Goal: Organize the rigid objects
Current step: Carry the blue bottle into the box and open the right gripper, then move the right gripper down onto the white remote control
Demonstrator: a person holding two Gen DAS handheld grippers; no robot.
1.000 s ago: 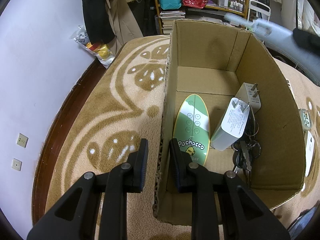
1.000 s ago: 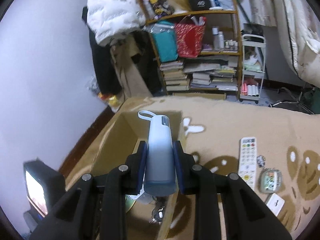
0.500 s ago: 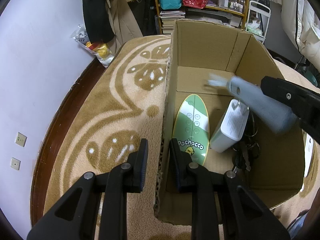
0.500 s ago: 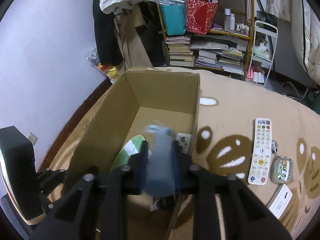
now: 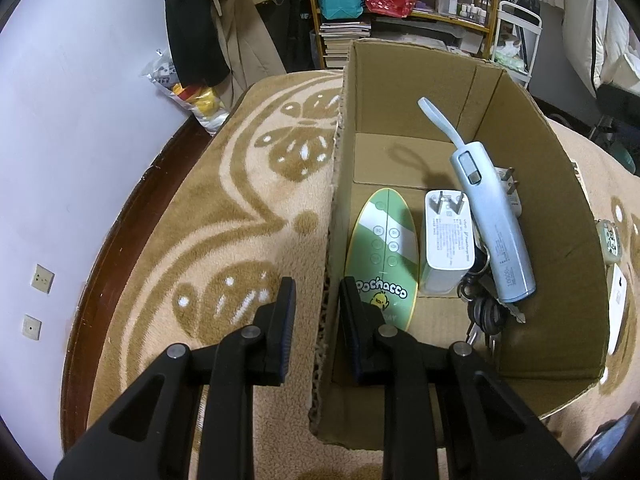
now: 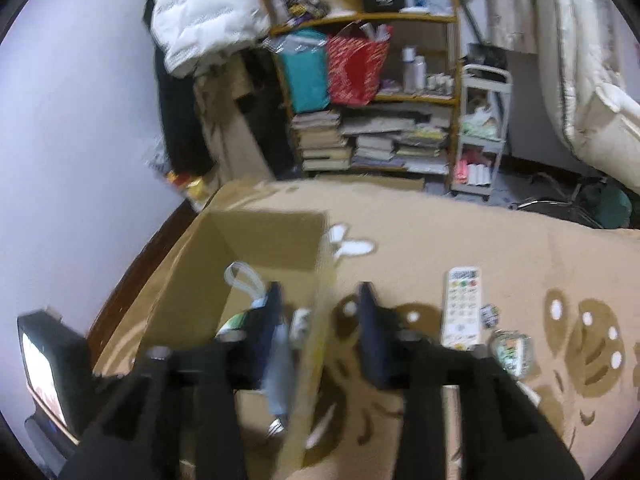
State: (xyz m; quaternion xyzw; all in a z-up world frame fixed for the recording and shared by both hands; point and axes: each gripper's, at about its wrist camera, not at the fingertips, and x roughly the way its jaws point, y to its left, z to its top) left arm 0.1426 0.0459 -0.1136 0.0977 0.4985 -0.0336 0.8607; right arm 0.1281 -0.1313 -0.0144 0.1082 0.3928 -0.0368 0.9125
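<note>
Presently the blue bottle (image 5: 494, 222) lies inside the cardboard box (image 5: 532, 184), right tongs (image 6: 320, 334) open and empty, left tongs (image 5: 316, 320) straddling the near-left wall ungripped, while the remote (image 6: 462, 308) awaits on the rug.

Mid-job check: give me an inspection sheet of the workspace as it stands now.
Surface: tan patterned rug.
Job's things: cardboard box holds light blue bottle, green Pochacco board, white charger, keys; white remote lies on the rug.
Clutter: keychain beside the remote.
Grippers: left gripper straddles the box wall; right gripper open.
Cables: nothing seen.
Surroundings: bookshelf, hanging coats.
</note>
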